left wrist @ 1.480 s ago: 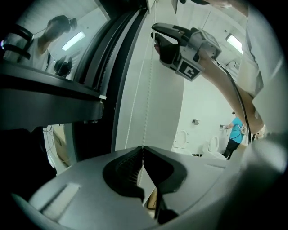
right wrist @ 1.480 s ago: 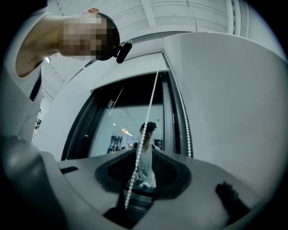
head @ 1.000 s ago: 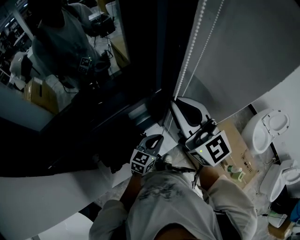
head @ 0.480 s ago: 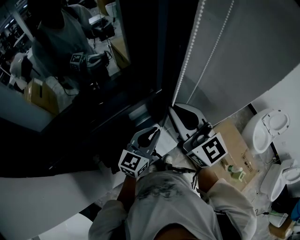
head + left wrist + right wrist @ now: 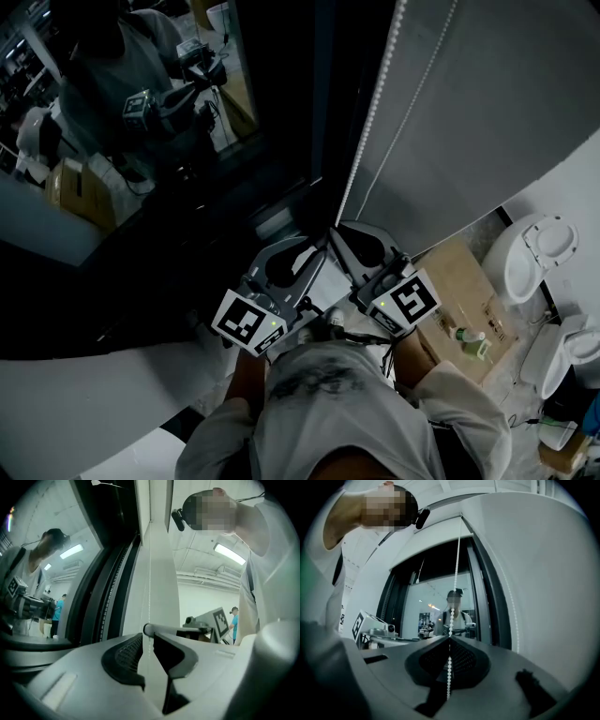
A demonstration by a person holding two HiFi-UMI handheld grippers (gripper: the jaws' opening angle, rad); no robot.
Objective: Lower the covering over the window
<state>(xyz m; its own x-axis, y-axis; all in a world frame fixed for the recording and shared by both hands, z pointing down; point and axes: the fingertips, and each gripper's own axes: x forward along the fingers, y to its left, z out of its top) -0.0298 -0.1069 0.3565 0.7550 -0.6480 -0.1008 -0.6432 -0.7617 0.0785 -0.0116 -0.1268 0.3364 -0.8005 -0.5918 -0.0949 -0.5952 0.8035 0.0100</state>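
A grey roller blind (image 5: 487, 112) hangs over the right part of the dark window (image 5: 141, 122). Its white bead chain (image 5: 375, 122) runs down in two strands beside it. My right gripper (image 5: 337, 230) is shut on one strand; in the right gripper view the bead chain (image 5: 454, 573) passes down between the closed pads of the right gripper (image 5: 450, 638). My left gripper (image 5: 317, 247) sits just left of it. In the left gripper view a narrow gap shows between the jaws of the left gripper (image 5: 149, 633), and a thin strand of the chain (image 5: 149, 588) runs through it, untouched.
The window glass mirrors the person and the grippers. A white sill (image 5: 94, 384) curves below the frame. On the floor at right are a cardboard box (image 5: 464, 281), a small green bottle (image 5: 472, 342) and white round fixtures (image 5: 539, 258).
The left gripper has risen along the chain, closer to the head camera. The right gripper has come down a little with the chain in its jaws.
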